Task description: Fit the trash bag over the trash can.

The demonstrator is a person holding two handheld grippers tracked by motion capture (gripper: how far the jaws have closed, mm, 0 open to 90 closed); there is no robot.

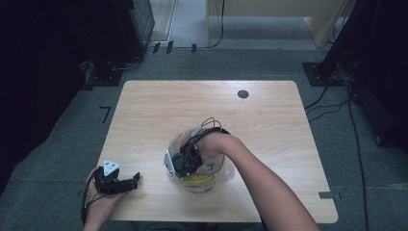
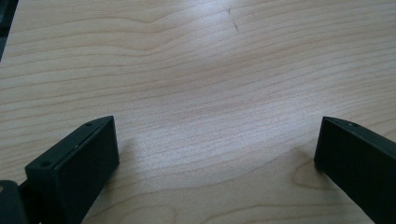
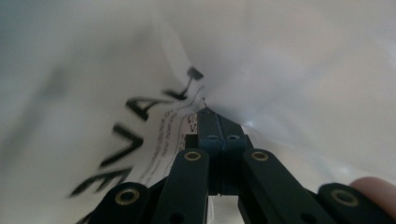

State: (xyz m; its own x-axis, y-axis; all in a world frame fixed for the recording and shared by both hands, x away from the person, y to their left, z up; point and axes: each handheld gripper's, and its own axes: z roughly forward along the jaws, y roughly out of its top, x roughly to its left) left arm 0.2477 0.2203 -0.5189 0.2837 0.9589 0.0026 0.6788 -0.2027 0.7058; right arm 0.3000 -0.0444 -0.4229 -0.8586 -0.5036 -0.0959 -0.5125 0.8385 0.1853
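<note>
2 grippers logged: right gripper (image 3: 219, 122), jaws pressed together, is down inside the clear bag (image 1: 226, 171) at lower centre; left gripper (image 2: 217, 154) rests wide apart. Next, I'd open inside.

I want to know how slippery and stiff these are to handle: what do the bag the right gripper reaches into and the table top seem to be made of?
The bag looks like thin clear plastic film: glossy, see-through, crumpled, with black print showing in the right gripper view; something yellow shows through it. The table looks like light wood or wood-look laminate, with visible grain and a smooth, slightly sheened surface; which of the two I cannot tell.
</note>
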